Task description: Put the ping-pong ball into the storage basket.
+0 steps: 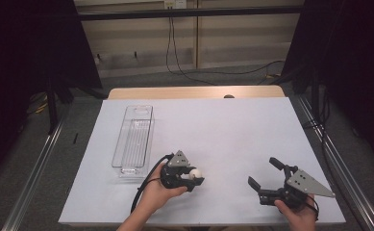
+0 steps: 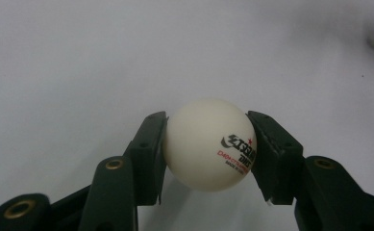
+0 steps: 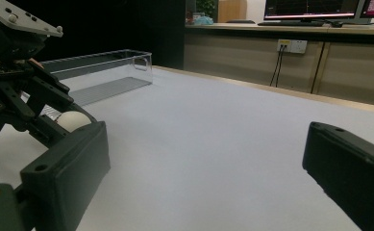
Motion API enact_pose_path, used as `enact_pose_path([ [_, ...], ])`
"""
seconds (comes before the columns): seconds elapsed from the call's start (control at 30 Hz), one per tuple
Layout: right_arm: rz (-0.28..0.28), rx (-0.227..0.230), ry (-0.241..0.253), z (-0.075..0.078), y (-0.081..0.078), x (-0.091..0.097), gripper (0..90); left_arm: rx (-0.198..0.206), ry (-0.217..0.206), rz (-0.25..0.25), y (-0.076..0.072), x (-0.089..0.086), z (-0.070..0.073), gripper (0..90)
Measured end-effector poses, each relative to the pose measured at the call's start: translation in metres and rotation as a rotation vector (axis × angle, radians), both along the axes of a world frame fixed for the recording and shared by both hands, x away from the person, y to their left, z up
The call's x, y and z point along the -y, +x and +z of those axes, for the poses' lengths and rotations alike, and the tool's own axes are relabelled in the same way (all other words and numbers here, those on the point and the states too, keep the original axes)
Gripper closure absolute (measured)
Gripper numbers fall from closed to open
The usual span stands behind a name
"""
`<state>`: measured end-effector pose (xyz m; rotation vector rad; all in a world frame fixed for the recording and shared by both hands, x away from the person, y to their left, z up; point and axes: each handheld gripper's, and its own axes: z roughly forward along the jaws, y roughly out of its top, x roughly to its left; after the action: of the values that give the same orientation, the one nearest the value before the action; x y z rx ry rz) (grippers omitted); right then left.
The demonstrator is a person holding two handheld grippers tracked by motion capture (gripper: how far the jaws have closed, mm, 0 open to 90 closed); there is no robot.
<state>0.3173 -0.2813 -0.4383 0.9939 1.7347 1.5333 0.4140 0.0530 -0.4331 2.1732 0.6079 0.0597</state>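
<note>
Smooth matt white ball, clear glossy plastic bin, matt grey table.

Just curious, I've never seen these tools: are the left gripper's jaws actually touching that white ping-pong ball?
Touching. In the left gripper view, the left gripper has both black pads pressed against opposite sides of the ping-pong ball, with no gap showing on either side.

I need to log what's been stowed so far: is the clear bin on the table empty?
Empty, as far as visible: the clear bin shows only its ribbed floor. The white ball sits clamped in the left gripper.

White printed ball, clamped between left tongs, near table front
</note>
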Motion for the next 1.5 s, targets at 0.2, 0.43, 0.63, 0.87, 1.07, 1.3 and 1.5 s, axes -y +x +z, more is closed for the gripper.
enact_pose_path([
  [0.2, -0.003, 0.002, 0.002, 0.000, 0.000, 0.000, 2.1, 0.007, -0.003, 0.000, 0.002, -0.002, 0.004, 51.1],
  [0.43, 0.000, -0.001, 0.001, 0.000, 0.000, 0.000, 2.1, -0.008, 0.003, 0.010, 0.003, -0.005, 0.007, 51.1],
  [0.63, -0.006, 0.004, 0.003, 0.000, 0.000, 0.000, 2.1, -0.006, -0.019, 0.025, 0.005, -0.008, 0.011, 51.1],
  [0.87, 0.000, -0.001, 0.002, 0.000, 0.000, 0.000, 2.1, -0.007, -0.023, 0.043, 0.008, -0.014, 0.016, 51.1],
  [1.07, 0.000, -0.002, 0.002, 0.000, 0.000, 0.000, 2.1, -0.008, -0.030, 0.053, 0.009, -0.017, 0.021, 51.1],
  [1.3, -0.001, 0.004, 0.000, 0.000, 0.000, 0.000, 2.0, -0.018, -0.047, 0.062, 0.012, -0.022, 0.024, 51.0],
  [1.5, -0.003, 0.004, 0.002, 0.000, 0.000, 0.000, 2.0, -0.024, -0.066, 0.089, 0.013, -0.026, 0.027, 51.1],
])
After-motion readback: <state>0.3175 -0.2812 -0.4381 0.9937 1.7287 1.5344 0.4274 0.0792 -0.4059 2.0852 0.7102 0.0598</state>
